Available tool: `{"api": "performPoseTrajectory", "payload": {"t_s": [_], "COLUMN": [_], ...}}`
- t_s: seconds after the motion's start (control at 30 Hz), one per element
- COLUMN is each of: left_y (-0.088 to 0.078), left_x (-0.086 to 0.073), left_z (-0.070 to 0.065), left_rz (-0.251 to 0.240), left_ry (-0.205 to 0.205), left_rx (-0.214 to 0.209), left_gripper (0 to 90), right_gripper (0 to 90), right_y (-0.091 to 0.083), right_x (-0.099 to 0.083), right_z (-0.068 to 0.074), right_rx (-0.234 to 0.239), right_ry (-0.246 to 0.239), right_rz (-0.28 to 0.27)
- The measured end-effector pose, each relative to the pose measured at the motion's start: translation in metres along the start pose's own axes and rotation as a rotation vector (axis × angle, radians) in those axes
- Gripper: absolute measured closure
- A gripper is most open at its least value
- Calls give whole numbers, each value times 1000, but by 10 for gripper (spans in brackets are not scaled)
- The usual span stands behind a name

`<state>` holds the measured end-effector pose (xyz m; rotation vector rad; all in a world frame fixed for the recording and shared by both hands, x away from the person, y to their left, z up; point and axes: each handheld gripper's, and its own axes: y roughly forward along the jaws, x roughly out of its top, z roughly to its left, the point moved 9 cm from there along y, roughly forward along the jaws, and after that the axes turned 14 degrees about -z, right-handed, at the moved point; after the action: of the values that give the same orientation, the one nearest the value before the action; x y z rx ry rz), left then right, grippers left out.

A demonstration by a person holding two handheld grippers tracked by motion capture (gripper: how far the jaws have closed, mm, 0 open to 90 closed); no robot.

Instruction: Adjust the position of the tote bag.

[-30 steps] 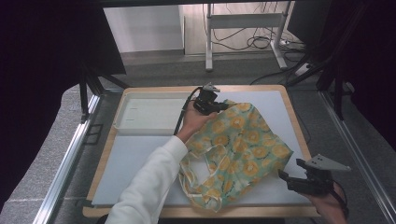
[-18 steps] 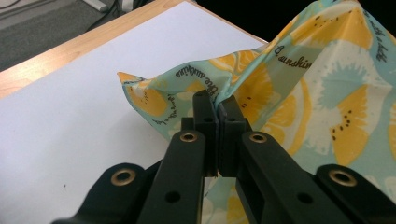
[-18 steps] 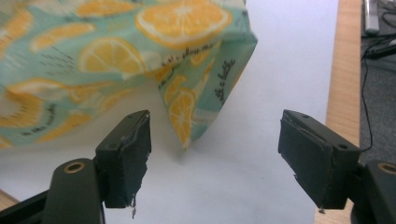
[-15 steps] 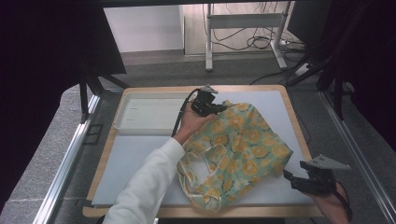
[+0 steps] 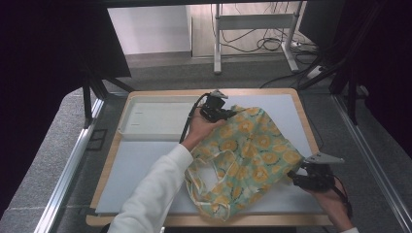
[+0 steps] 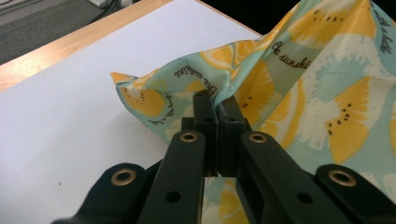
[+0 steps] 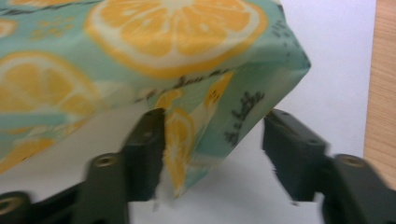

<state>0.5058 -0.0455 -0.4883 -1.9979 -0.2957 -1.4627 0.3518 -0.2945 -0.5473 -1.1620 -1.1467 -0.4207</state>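
Lab recording bay, black curtains, loose floor cables

Wooden-edged rectangular table with a pale blue-white top, standing on speckled grey carpet floor. Shallow white rectangular tray at the table's far left. Silver metal rails flank both sides. Beyond: white metal desk frame, tangled black cables, dark curtains, pale wall panel.

The left gripper is held clamped shut at frame centre, its white-sleeved forearm stretched diagonally upward; the right gripper is kept lower right, jaws just closing, still parted.
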Motion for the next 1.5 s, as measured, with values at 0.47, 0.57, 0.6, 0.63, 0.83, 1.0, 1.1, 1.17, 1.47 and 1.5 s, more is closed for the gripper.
{"api": "performPoseTrajectory", "payload": {"t_s": [0.47, 0.57, 0.6, 0.63, 0.83, 1.0, 1.1, 1.17, 1.47, 1.5], "left_y": [-6, -12, -14, -16, -26, -34, -40, -43, -57, -58], "left_x": [-4, -5, -6, -6, -9, -11, -13, -13, -17, -18], "left_z": [-2, -3, -3, -3, 0, 0, -1, -1, -4, -4], "left_rz": [12, 9, 3, 5, -2, -5, -9, -11, -15, -14], "left_ry": [2, 1, -4, -3, -17, -17, -24, -25, -33, -37], "left_rx": [-6, -13, -15, -18, -23, -27, -26, -27, -37, -41], "left_gripper": [896, 896, 896, 896, 896, 897, 897, 897, 897, 897], "right_gripper": [882, 886, 887, 887, 891, 892, 892, 892, 893, 893], "right_y": [11, 12, 12, 12, 20, 24, 28, 30, 55, 58], "right_x": [5, 8, 8, 8, 13, 20, 25, 28, 45, 46], "right_z": [-13, -20, -22, -22, -37, -45, -51, -54, -75, -78], "right_rx": [30, 21, 19, 19, 7, -2, -6, -5, -16, -16], "right_ry": [11, 20, 24, 24, 44, 35, 30, 29, 22, 21], "right_rz": [8, 8, 6, 6, 15, 24, 31, 33, 53, 54]}}
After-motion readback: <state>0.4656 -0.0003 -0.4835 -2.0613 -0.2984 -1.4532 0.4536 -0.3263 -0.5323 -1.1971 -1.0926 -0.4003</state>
